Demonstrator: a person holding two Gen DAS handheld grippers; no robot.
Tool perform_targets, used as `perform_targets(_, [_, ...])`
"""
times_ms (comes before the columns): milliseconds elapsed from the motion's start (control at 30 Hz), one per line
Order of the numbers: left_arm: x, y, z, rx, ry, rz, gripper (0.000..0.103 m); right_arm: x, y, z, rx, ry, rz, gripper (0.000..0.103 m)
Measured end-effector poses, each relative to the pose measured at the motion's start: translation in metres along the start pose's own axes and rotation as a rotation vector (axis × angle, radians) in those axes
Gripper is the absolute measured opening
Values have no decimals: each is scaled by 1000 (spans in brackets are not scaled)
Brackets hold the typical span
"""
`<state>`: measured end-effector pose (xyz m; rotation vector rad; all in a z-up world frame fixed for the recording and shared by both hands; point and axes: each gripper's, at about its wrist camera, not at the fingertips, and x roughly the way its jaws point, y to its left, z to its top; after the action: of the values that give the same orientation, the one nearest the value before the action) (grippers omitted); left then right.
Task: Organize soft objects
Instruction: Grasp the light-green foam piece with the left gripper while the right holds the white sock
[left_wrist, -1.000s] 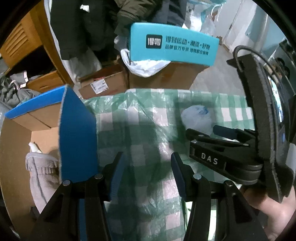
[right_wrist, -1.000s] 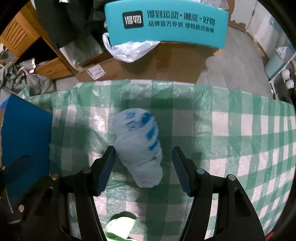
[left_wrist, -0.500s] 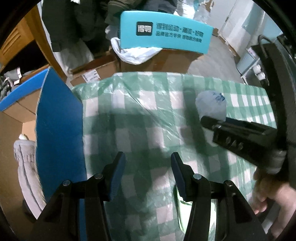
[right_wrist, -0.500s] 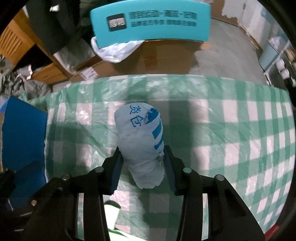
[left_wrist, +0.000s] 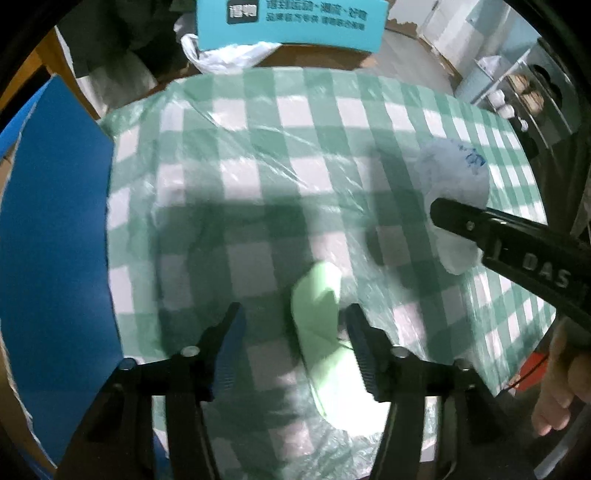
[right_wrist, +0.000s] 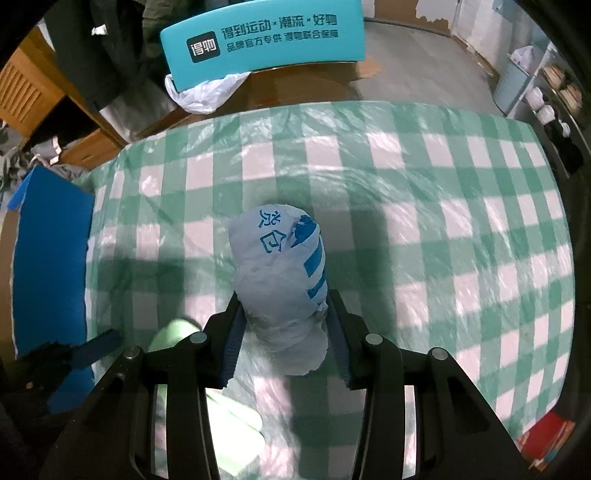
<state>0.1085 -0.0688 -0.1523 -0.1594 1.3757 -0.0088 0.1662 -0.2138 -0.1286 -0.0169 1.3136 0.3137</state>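
Observation:
A white plastic-wrapped soft bundle with blue print lies on the green checked tablecloth. My right gripper is shut on its near end; it also shows in the left wrist view. A pale green soft item lies on the cloth in the left wrist view, partly between my left fingers. My left gripper is open above it. The green item shows in the right wrist view, low left.
A blue-lined cardboard box flap stands at the table's left edge. A teal printed box on cardboard cartons sits beyond the far edge, with a white plastic bag. Shelves with crockery stand at the right.
My right gripper has closed on the white bundle. My left gripper has swung right, away from the box, and now hovers over the green item.

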Motion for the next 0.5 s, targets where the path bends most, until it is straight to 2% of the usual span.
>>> perform_targets(500, [26, -28, -20, 43, 52, 15, 63, -30, -24, -37, 26, -37, 10, 41])
